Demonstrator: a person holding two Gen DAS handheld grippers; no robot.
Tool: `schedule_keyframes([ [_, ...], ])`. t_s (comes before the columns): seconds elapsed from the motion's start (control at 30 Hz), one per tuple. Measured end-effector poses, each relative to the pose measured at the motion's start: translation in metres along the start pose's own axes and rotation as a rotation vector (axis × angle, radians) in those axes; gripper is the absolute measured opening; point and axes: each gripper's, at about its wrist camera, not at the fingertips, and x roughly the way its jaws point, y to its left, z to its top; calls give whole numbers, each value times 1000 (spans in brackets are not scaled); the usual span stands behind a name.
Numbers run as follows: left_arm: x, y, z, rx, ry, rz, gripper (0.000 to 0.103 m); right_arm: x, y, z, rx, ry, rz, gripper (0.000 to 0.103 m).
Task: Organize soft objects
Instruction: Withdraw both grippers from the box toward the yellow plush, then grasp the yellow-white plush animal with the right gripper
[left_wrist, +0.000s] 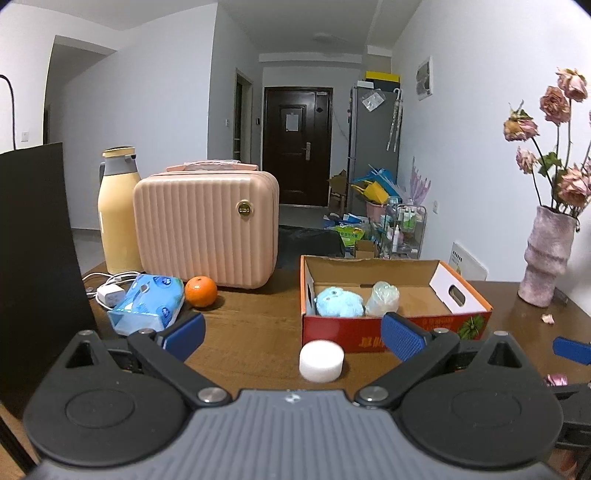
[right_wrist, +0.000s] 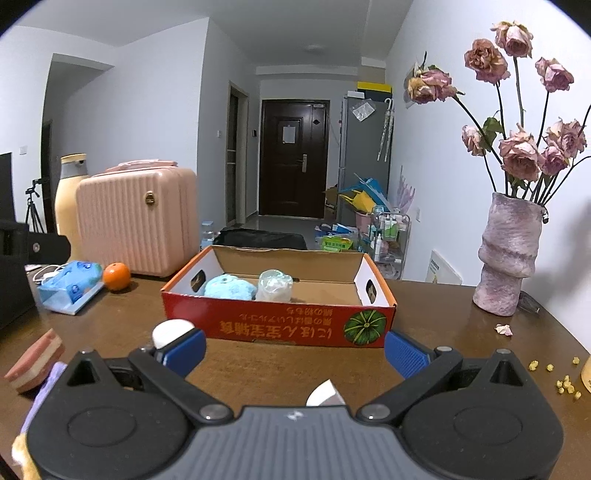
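Note:
A red cardboard box (left_wrist: 424, 332) (right_wrist: 258, 325) sits on the wooden table. Inside lie a blue plush toy (left_wrist: 338, 301) (right_wrist: 229, 288) and a clear plastic-wrapped bundle (left_wrist: 382, 297) (right_wrist: 273, 285). A white foam cylinder (left_wrist: 321, 360) (right_wrist: 171, 332) stands in front of the box. My left gripper (left_wrist: 293, 334) is open and empty, with the cylinder between its fingers. My right gripper (right_wrist: 295, 349) is open and empty, facing the box front. A pink and white sponge (right_wrist: 35, 360) lies at the left of the right wrist view.
A blue tissue pack (left_wrist: 147, 302) (right_wrist: 70, 282), an orange (left_wrist: 200, 291) (right_wrist: 116, 277), a pink case (left_wrist: 207, 229) (right_wrist: 138, 221) and a yellow flask (left_wrist: 116, 214) stand at the left. A vase of dried roses (left_wrist: 546, 254) (right_wrist: 508, 254) stands at the right. A white scrap (right_wrist: 325, 395) lies near me.

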Motion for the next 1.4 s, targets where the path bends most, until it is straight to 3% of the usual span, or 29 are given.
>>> schedule_keyframes([
  [0.47,-43,22,-35,29,28,-27,103,-50,24,-36,-33,26,38,103],
  [1.0,-48,53,-92,39,138,-30,103,-72,37,-72,-38,80,72,103],
  [1.4,-48,85,-108,19,169,-21,103,-74,69,-75,-70,95,154,103],
])
